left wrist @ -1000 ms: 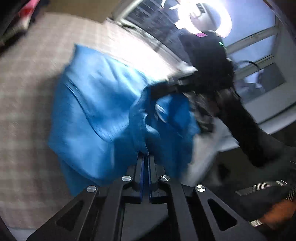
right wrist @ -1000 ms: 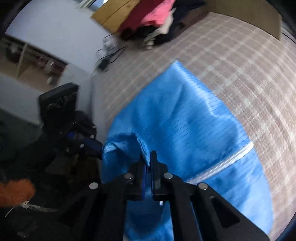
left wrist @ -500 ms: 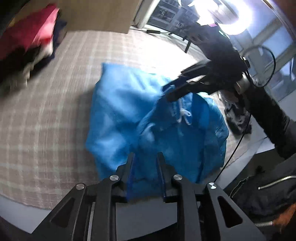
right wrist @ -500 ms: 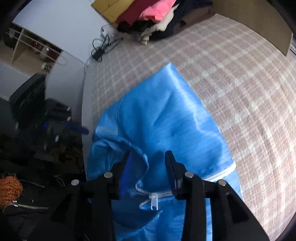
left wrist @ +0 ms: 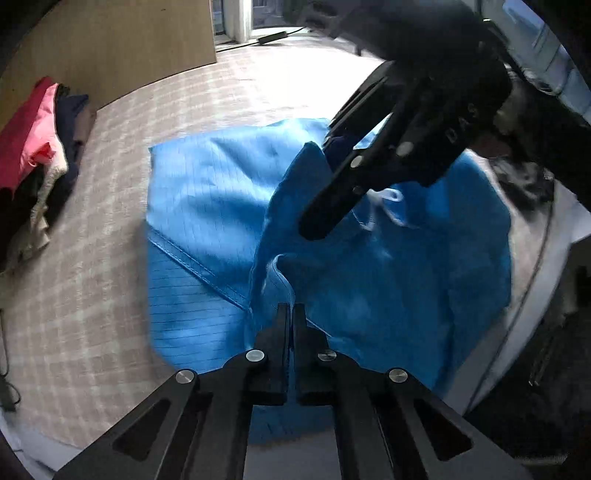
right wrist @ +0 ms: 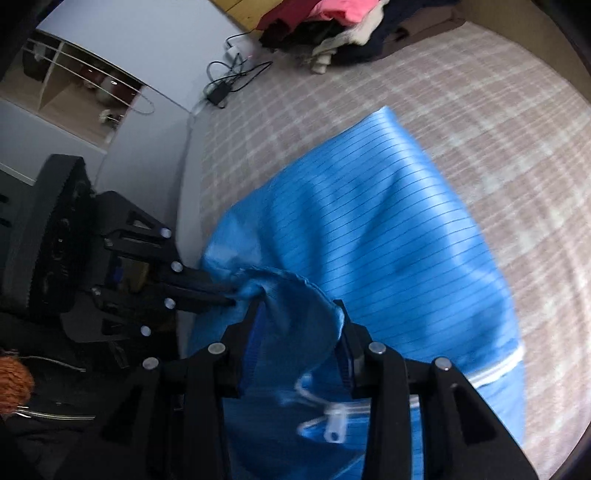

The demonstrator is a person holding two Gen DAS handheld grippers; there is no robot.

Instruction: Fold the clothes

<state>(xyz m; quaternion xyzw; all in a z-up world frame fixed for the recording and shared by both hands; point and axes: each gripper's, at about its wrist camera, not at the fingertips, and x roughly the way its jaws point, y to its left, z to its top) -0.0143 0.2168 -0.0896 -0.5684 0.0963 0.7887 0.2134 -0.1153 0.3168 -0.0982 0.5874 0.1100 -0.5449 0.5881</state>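
The blue garment [left wrist: 207, 206] on the checked bed [left wrist: 92, 258] is held by the left gripper [left wrist: 290, 314], while the right gripper [right wrist: 301, 317] jaws are kept wide

1. Daylight pours from the window [left wrist: 258, 18] at the far end, blowing out the checked bedcover [left wrist: 280, 85] to white glare.
2. The right gripper [left wrist: 332, 184] is motion-blurred and silhouetted in the left wrist view.
3. Fisheye curvature bends both frames; corners fall to black.
4. The blue garment [right wrist: 354, 229] shows soft shadowed folds.
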